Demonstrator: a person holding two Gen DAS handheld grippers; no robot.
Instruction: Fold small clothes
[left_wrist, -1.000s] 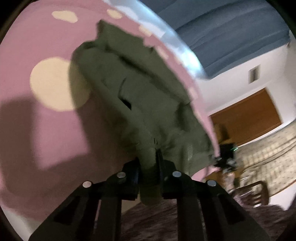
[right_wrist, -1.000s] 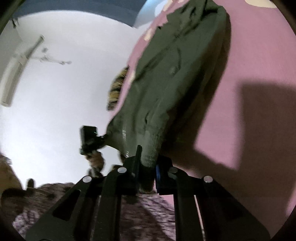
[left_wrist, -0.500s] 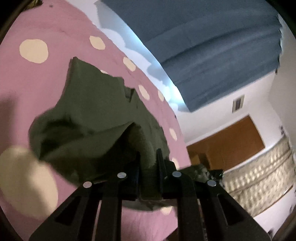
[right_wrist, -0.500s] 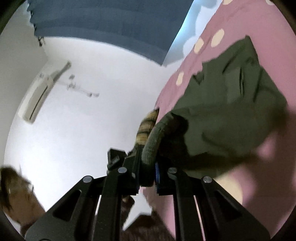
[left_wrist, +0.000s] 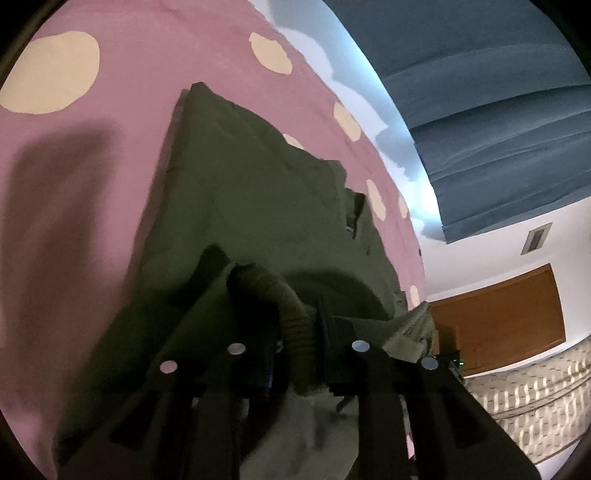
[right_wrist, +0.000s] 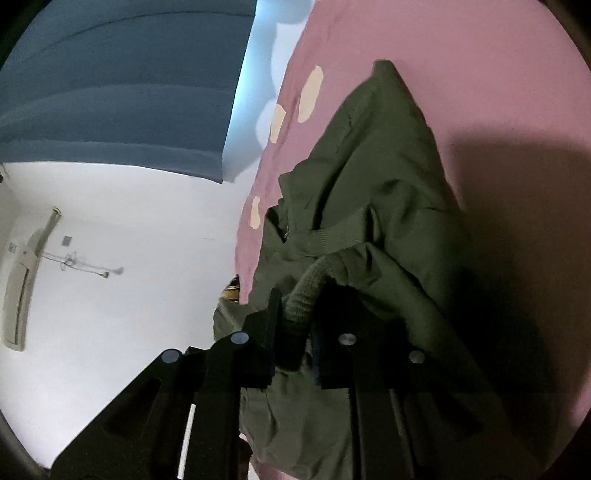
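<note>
An olive green garment (left_wrist: 258, 206) lies on a pink sheet with cream dots (left_wrist: 74, 155). It is doubled over, its near part folded onto the far part. My left gripper (left_wrist: 295, 325) is shut on a ribbed hem of the garment, low over the cloth. The garment shows in the right wrist view too (right_wrist: 369, 206). My right gripper (right_wrist: 295, 314) is shut on the ribbed hem at the other end. Both grippers sit close above the folded cloth.
The pink sheet (right_wrist: 461, 62) spreads around the garment. A blue curtain (left_wrist: 480, 110) and a white wall (right_wrist: 110, 221) lie beyond the bed's far edge. A wooden door (left_wrist: 498, 314) and an air conditioner (right_wrist: 18, 295) are in the background.
Both grippers have carried the held hem forward and down over the garment, folding it onto itself. The cloth now lies flatter on the sheet.
</note>
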